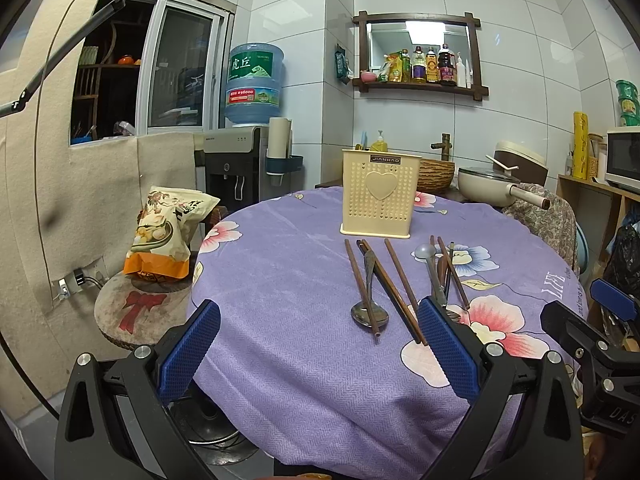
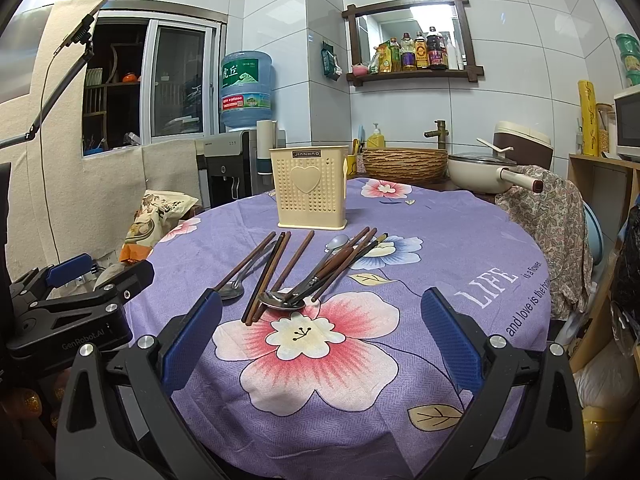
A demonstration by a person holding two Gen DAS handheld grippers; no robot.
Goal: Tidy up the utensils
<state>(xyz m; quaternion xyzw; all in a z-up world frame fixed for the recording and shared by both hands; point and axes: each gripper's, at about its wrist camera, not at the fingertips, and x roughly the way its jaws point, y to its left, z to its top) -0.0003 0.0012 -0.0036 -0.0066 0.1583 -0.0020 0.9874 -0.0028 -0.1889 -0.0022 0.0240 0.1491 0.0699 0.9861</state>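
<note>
Nearest the cameras, the left hand-held gripper hangs with its blue pads spread wide and nothing between them, and the right hand-held gripper is spread and empty as well. Both hover over the near edge of the worktop, which is draped in a purple flowered cloth.

Just beyond them the utensils lie loose in two overlapping heaps. On the left side, dark wooden chopsticks cross a metal spoon whose bowl faces the near edge. On the right side, a second spoon, a pale spoon and more chopsticks are tangled together, handles fanning toward the far side.

Farther back stands the cream utensil holder, upright and perforated, with a heart on its front — well apart from both heaps.

The risk lies in the tangle: a pinch on one chopstick would likely drag its neighbour or flick the spoon under it. Thin sticks lying flat on soft cloth may slip from the pads, or the cloth may bunch — and round sticks could roll off the worktop. The light holder might also tip if a utensil strikes its rim.
</note>
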